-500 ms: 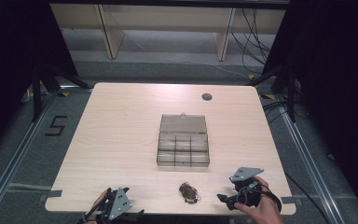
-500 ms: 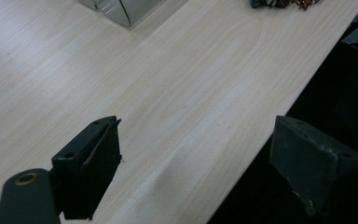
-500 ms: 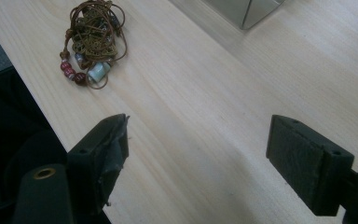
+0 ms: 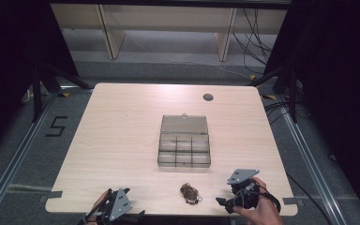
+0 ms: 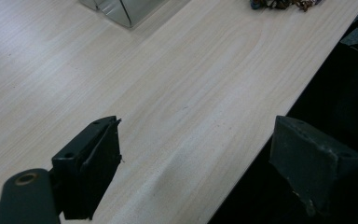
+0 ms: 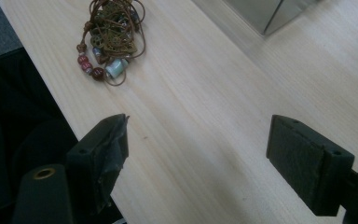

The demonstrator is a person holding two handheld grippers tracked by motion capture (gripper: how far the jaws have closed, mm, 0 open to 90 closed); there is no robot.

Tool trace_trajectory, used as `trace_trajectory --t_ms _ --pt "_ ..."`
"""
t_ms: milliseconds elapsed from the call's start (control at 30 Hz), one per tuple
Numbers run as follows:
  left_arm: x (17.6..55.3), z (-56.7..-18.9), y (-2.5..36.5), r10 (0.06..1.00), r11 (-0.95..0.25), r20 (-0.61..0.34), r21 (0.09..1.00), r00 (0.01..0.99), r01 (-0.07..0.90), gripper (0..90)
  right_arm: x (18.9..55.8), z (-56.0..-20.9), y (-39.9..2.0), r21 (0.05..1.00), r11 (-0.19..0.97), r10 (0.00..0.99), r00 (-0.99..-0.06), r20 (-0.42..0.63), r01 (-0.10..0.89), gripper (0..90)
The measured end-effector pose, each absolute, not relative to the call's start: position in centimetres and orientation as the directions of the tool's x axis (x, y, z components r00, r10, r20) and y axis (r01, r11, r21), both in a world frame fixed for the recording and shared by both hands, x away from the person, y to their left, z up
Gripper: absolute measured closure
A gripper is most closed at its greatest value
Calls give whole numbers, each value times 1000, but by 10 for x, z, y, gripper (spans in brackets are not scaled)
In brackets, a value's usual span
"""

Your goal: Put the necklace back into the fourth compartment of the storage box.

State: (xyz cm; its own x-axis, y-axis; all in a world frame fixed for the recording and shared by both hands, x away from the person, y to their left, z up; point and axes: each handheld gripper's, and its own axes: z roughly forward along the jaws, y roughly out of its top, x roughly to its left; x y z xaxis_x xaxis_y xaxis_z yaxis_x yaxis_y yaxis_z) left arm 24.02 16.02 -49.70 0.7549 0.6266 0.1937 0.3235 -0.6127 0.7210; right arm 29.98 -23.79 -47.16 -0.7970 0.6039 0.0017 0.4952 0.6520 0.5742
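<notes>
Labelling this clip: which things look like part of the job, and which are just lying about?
Likely part of the job:
beaded cord bundle
clear compartment box, lid open
left gripper
right gripper

Just around:
table
cables
shelving

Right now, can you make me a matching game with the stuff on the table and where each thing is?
Things:
1. beaded cord bundle
2. clear compartment box
3. dark round hole
4. right gripper

Places:
A. far side of the table
B. near edge, between the two grippers
C. middle of the table, lid open
D. near right corner, held in a hand

Pairs: 1-B, 2-C, 3-A, 4-D
</notes>
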Motion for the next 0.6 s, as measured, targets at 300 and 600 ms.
trace_trajectory --t_ms 300,600 --pt "241 -498 160 628 -609 188 723 755 327 156 300 -462 -220 563 682 564 -826 2 468 214" --pt "241 -498 160 629 -610 190 722 754 327 156 303 -456 -196 550 712 531 -847 -17 436 227"
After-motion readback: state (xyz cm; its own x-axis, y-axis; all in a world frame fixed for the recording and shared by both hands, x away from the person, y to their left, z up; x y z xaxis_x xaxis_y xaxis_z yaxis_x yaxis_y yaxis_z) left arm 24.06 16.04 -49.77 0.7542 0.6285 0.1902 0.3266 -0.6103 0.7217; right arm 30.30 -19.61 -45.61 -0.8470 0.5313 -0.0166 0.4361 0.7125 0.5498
